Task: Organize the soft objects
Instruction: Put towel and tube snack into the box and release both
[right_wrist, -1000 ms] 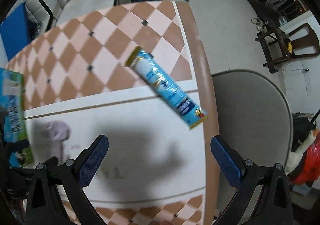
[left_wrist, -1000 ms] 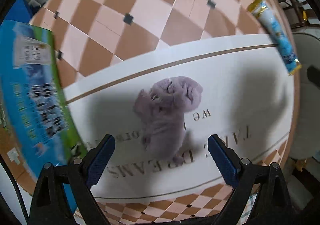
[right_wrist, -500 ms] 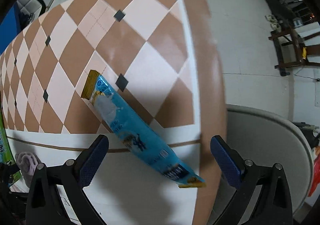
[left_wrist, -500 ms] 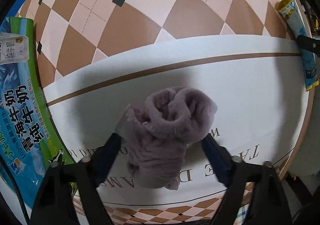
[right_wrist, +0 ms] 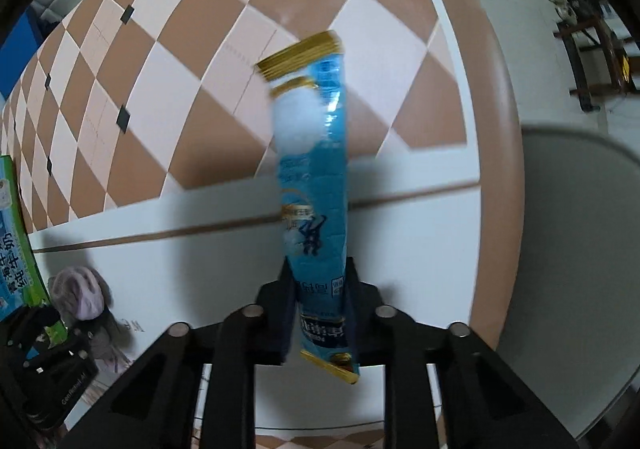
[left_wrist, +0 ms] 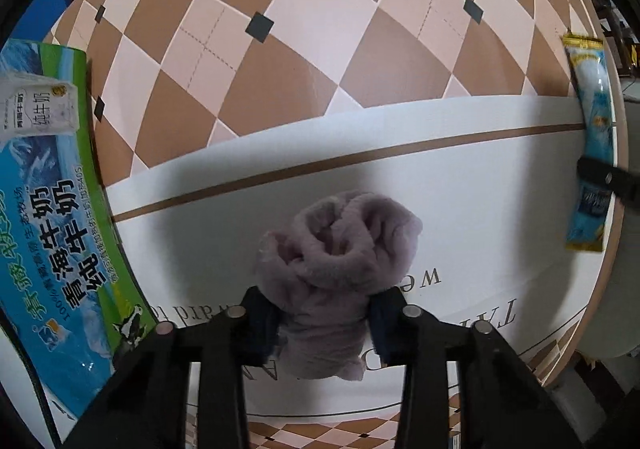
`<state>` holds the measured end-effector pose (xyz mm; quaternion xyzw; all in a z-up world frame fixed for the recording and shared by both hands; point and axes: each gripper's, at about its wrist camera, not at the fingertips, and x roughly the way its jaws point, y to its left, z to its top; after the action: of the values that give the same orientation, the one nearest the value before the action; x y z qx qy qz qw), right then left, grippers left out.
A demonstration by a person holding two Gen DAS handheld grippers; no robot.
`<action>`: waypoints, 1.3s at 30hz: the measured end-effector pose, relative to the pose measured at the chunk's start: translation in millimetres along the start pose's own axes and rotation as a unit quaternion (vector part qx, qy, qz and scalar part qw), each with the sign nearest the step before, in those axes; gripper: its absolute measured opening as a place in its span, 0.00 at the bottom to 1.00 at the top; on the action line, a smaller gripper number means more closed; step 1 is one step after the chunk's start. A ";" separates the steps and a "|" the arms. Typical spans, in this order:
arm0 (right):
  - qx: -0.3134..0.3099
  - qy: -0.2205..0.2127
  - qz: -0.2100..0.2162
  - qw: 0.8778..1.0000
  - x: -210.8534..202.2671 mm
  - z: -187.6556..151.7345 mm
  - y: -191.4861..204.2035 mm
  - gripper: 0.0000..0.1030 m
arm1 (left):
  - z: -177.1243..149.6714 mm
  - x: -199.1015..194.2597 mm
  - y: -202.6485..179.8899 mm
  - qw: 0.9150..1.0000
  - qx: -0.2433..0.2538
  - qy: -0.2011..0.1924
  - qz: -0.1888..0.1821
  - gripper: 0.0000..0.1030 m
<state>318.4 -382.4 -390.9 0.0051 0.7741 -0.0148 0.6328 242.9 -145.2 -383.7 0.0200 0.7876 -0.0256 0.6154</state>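
1. The step in hand is the grasp: both claws have closed on their soft objects at the same moment, and neither object looks carried off yet.

2. The left claw point(left_wrist: 322, 319) is clamped on the purple plush cloth point(left_wrist: 340, 249), its pads pinching the lower part of the bundle. The rolled top bulges out toward 12 o'clock in the left wrist view, over the white mat point(left_wrist: 460, 189) on the checked surface point(left_wrist: 300, 49).

3. The right claw point(right_wrist: 318, 297) is clamped on the blue snack pouch point(right_wrist: 314, 177) near its lower end. The pouch stands out along the fingers toward 12 o'clock, its gold-edged top over the checks. It looks slightly blurred.

4. A milk carton box point(left_wrist: 52, 209) sits at 9 o'clock of the cloth, just beside the mat's edge.

5. Judged from here, the next move calls for lifting both without loosening, then bringing them to one shared spot. No bin or tray is visible, so the destination cannot be told.

6. The pouch, held low, may swing or slip; the cloth may sag and unroll.
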 end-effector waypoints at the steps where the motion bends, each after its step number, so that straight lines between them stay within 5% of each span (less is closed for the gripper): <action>1: 0.011 0.001 0.010 1.000 0.3 -5.9 2.8 0.17 | -0.9 -0.6 1.7 1.000 0.000 -0.002 0.000 0.30; 6: 0.037 -0.008 0.055 0.998 -10.0 -32.0 14.7 0.16 | -17.8 -24.9 20.8 0.999 -0.008 -0.033 -0.014 0.29; 14: 0.016 -0.070 0.122 0.990 -87.2 -94.8 79.3 0.16 | -70.1 -112.8 76.7 0.989 -0.025 -0.112 -0.097 0.29; 22: -0.046 -0.111 0.187 0.975 -158.8 -172.1 205.3 0.16 | -122.2 -170.8 189.0 0.977 -0.080 -0.154 -0.126 0.29; 29: -0.058 -0.098 0.204 0.972 -151.2 -185.6 315.0 0.16 | -128.0 -134.8 285.1 0.976 -0.140 -0.120 -0.116 0.29; 33: -0.065 -0.094 0.170 0.979 -133.4 -177.2 363.0 0.16 | -116.0 -110.7 297.2 0.976 -0.153 -0.087 -0.126 0.29; 39: -0.070 -0.083 0.123 0.986 -106.4 -147.8 379.7 0.16 | -95.0 -81.7 302.8 0.977 -0.154 -0.052 -0.140 0.29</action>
<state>204.9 2.6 -263.6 0.0549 0.7116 0.1176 0.6905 189.7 163.2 -286.3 -0.1863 0.7443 0.0091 0.6413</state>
